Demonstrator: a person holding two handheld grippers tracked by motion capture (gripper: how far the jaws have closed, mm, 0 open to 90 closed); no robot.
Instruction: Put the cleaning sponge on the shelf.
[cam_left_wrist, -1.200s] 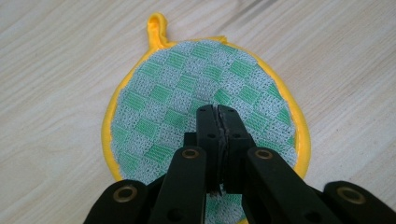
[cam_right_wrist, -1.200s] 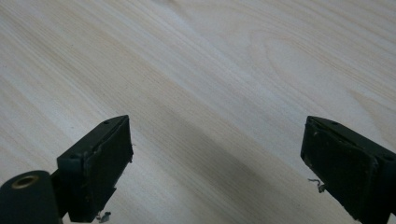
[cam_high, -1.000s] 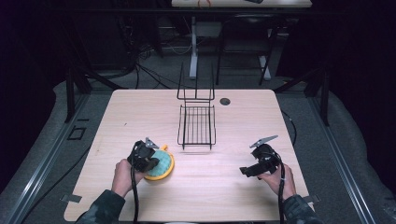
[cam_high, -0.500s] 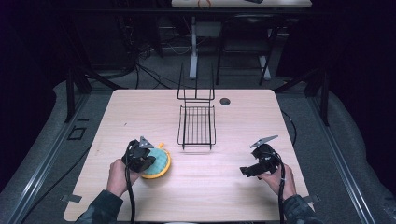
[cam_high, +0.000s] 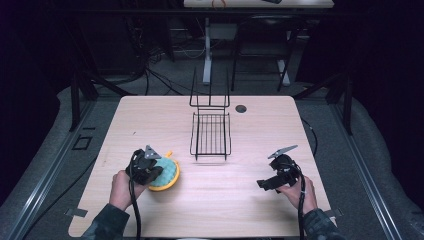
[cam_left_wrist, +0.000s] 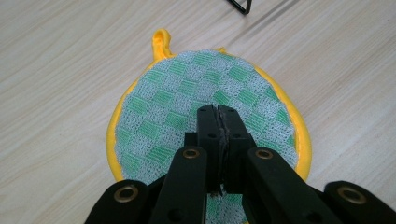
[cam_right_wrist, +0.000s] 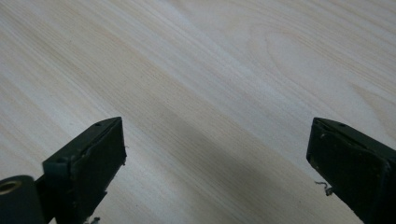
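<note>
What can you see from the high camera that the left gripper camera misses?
The high view alone shows the wire rack, the right gripper with its fingers apart, and both of the person's hands. The left gripper view alone shows the pot holder's green checks and the left gripper shut above it. Both show the yellow-edged pot holder, its loop and the wooden table.

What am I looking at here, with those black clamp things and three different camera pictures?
A person sits at a wooden table with a hand-held two-jaw gripper in each hand. One picture looks down from above; the other two come from cameras riding on each gripper. The left gripper is shut, its tips over a round green-checked, yellow-edged pot holder; whether it pinches the cloth is unclear. The right gripper is open above bare wood. A black wire rack stands mid-table.
</note>
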